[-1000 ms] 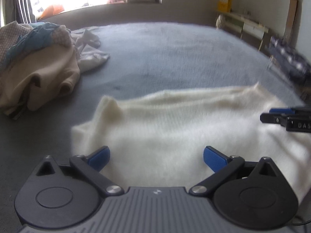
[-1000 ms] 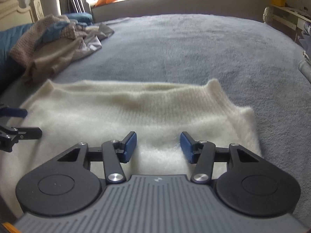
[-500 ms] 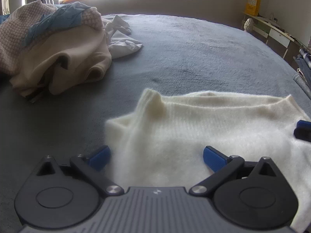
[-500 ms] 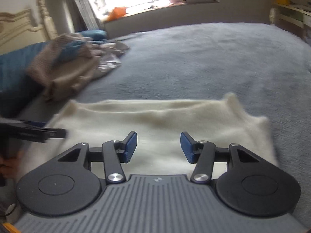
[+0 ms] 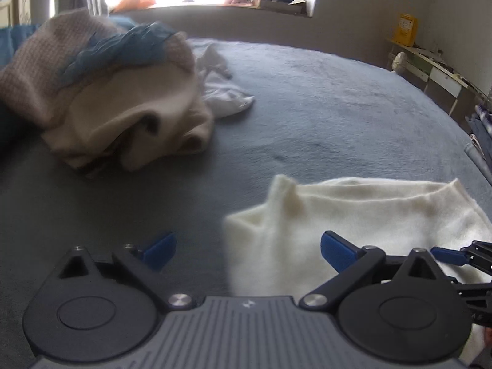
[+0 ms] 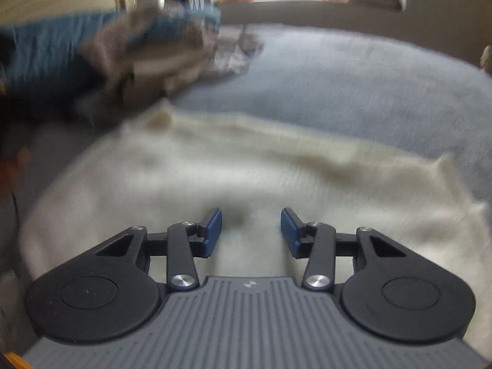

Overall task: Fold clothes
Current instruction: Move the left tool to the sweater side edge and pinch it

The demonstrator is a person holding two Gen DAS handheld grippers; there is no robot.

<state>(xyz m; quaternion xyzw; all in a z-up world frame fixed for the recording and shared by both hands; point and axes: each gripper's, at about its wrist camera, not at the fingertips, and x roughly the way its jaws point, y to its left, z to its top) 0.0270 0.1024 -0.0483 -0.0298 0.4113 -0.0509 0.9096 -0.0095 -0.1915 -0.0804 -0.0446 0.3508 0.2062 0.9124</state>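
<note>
A cream knit sweater [image 5: 353, 215] lies flat on the grey bed cover [image 5: 338, 107], collar edge toward the far side. My left gripper [image 5: 246, 250] is open wide over the sweater's left edge: its left pad is above bare cover, its right pad above the knit. At the right edge of this view shows a blue fingertip [image 5: 446, 255] of my right gripper, low over the sweater. The right wrist view is blurred. There my right gripper [image 6: 250, 229] hovers over the middle of the sweater [image 6: 215, 178], its jaws closing, with a clear gap and no cloth pinched.
A heap of beige, pink and blue clothes [image 5: 123, 107] sits at the far left of the bed, with a white garment [image 5: 224, 98] beside it. The heap [image 6: 147, 52] appears blurred in the right wrist view. A shelf with a yellow box [image 5: 406, 29] stands by the right wall.
My left gripper has moved left, so the sweater now sits at the right of its view. The right wrist view has swung left and blurred, and its jaws have narrowed slightly.
</note>
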